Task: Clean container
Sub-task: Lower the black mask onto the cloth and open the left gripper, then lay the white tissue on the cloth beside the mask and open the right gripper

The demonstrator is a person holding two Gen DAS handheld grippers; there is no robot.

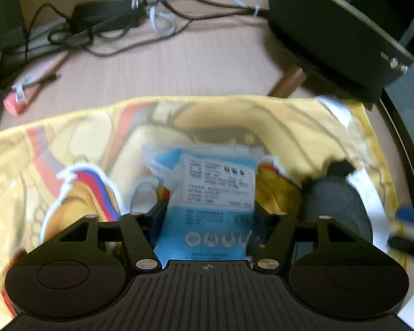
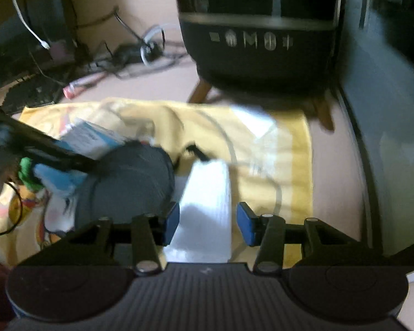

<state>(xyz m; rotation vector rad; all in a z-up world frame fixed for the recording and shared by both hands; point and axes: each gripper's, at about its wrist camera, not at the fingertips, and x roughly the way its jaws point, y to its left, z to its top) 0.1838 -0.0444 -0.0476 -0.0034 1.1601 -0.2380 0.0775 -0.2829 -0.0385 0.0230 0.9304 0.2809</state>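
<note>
The left gripper pinches a blue-and-white wet-wipe packet between its fingers, holding it above the middle of the yellow printed cloth that covers the near part of the desk. The right gripper is spread wide and empty, its blue pads straddling a white folded tissue lying on the cloth. The container, a dark grey cylinder lying on its side, rests on the cloth just left of the tissue, toward the cloth's right edge in the left wrist view. It looks light and rigid with a matte, curved wall, likely to roll; gripping across its body or rim seems safest. The packet is soft and crinkly.
</note>
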